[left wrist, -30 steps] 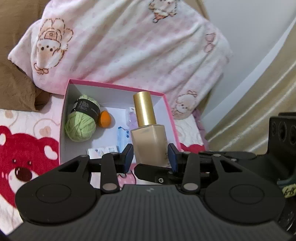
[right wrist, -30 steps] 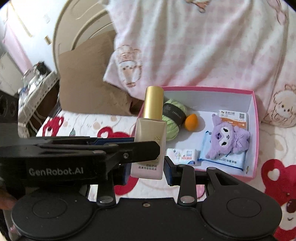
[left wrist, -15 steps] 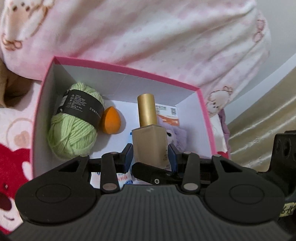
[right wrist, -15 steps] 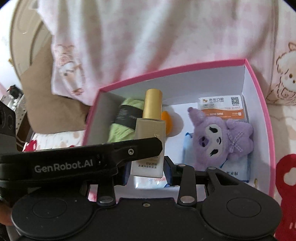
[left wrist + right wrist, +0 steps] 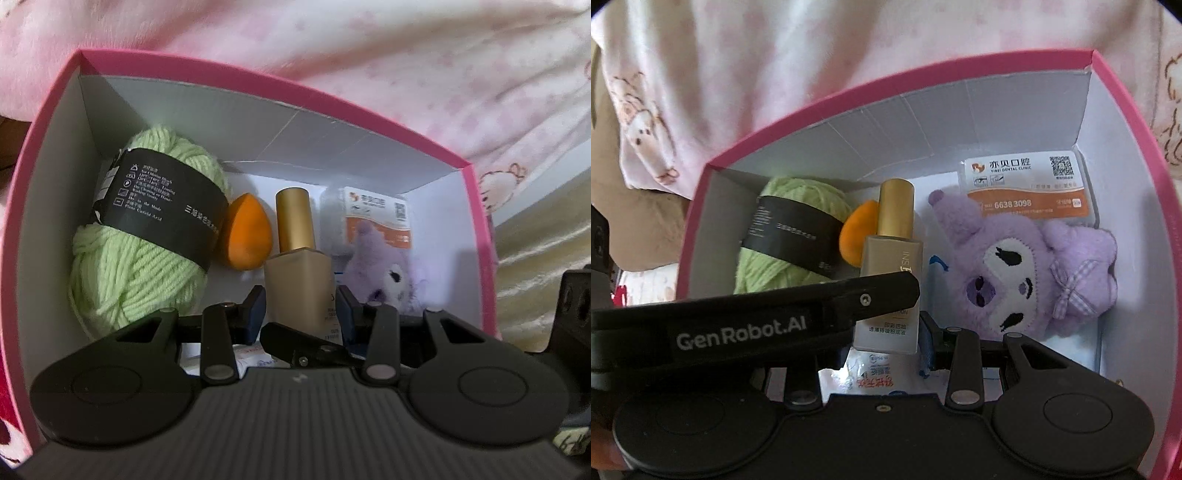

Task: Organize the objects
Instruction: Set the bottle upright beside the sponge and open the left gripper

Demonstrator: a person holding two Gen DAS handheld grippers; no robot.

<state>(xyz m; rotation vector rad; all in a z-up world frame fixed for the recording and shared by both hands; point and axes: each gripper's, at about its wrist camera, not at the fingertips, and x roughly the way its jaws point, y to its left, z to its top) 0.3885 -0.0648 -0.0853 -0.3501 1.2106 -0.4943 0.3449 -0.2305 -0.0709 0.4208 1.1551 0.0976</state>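
A beige foundation bottle (image 5: 301, 284) with a gold cap stands upright inside the pink box (image 5: 51, 110), between both grippers. My left gripper (image 5: 301, 308) is shut on the bottle's lower body. My right gripper (image 5: 886, 332) is also shut on the bottle (image 5: 892, 266), and the left gripper's finger crosses in front of it in the right wrist view. In the box lie green yarn (image 5: 140, 236), an orange sponge (image 5: 249, 236) and a purple plush (image 5: 1027, 273).
The box (image 5: 1137, 122) also holds a dental-clinic card (image 5: 1027, 188) at the back right and tissue packets (image 5: 871, 376) near the front. A pink checked blanket (image 5: 332, 48) lies behind the box. A brown cushion (image 5: 635, 221) is at the left.
Both grippers have carried the bottle forward and down into the box. It now stands between the orange sponge and the purple plush, and the box fills both views.
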